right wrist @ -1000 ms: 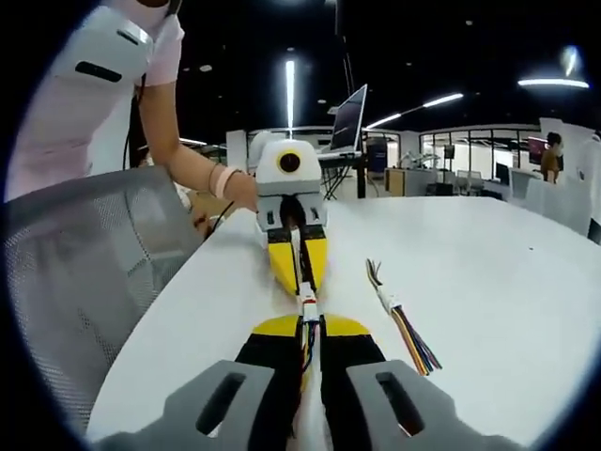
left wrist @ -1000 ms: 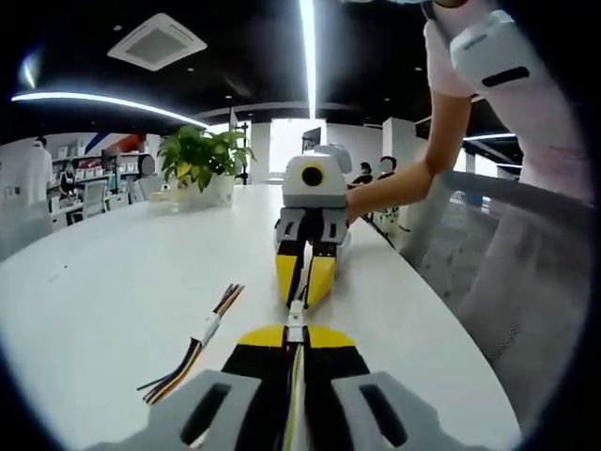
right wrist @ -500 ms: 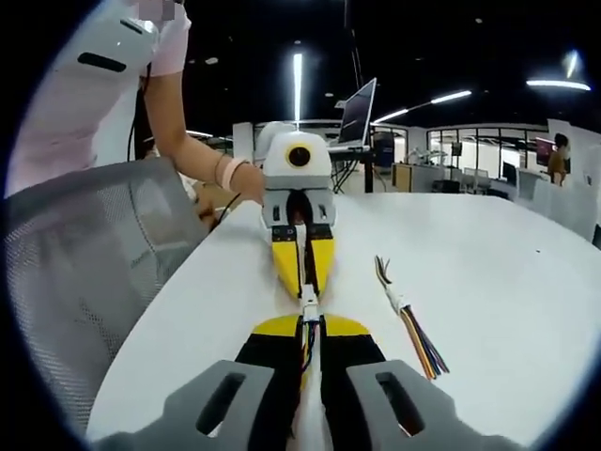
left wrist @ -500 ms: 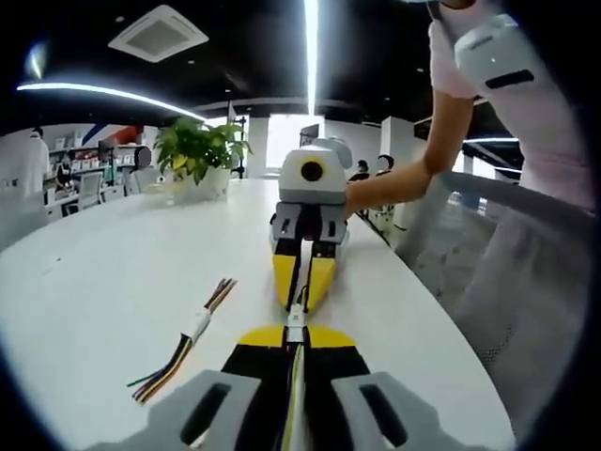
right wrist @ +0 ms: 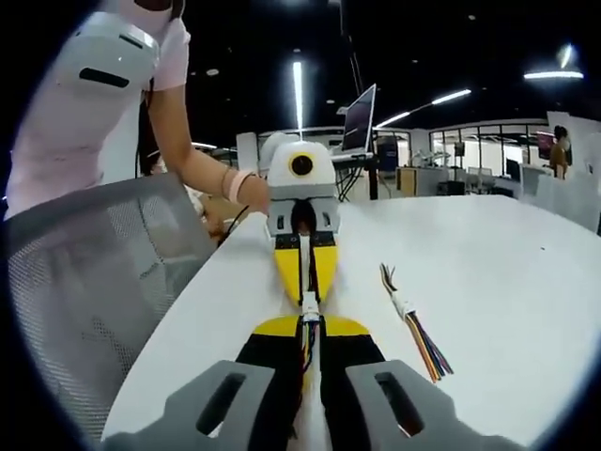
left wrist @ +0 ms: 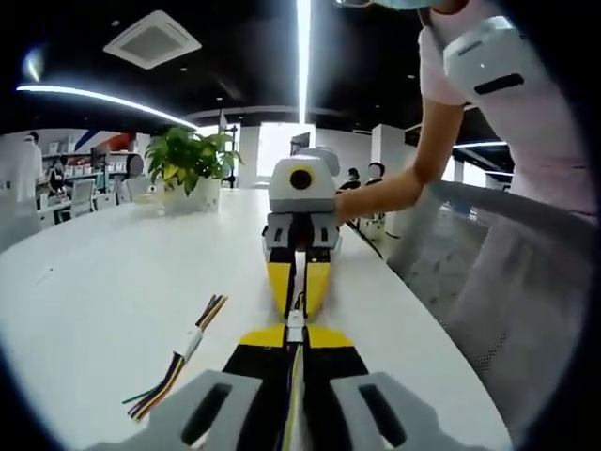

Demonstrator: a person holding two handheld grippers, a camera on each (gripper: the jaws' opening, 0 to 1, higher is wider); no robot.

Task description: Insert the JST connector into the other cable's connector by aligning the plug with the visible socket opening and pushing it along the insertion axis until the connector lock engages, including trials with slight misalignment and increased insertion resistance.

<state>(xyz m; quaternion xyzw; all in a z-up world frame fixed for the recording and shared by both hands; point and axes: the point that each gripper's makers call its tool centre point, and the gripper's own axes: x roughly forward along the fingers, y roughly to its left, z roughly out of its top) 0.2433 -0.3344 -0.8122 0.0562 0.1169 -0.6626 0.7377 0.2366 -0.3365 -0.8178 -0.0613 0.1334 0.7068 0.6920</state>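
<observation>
My left gripper is shut on a wired white JST connector that sticks out past its yellow tips. Facing it nose to nose, my right gripper is shut on the other cable's connector. From the right gripper view, my right gripper holds its wires, and a white connector sits between its tips and those of my left gripper. The two connectors meet in that narrow gap. I cannot tell whether they are fully seated. Both grippers hover just above the white table.
A spare multicoloured cable with a white connector lies on the table, seen again as the spare cable. A potted plant stands farther back. A grey mesh chair and the person's arm flank the table edge.
Both views have drifted slightly with the hands. The grippers stay tip to tip, both still shut on their cables, with the connectors still touching.
</observation>
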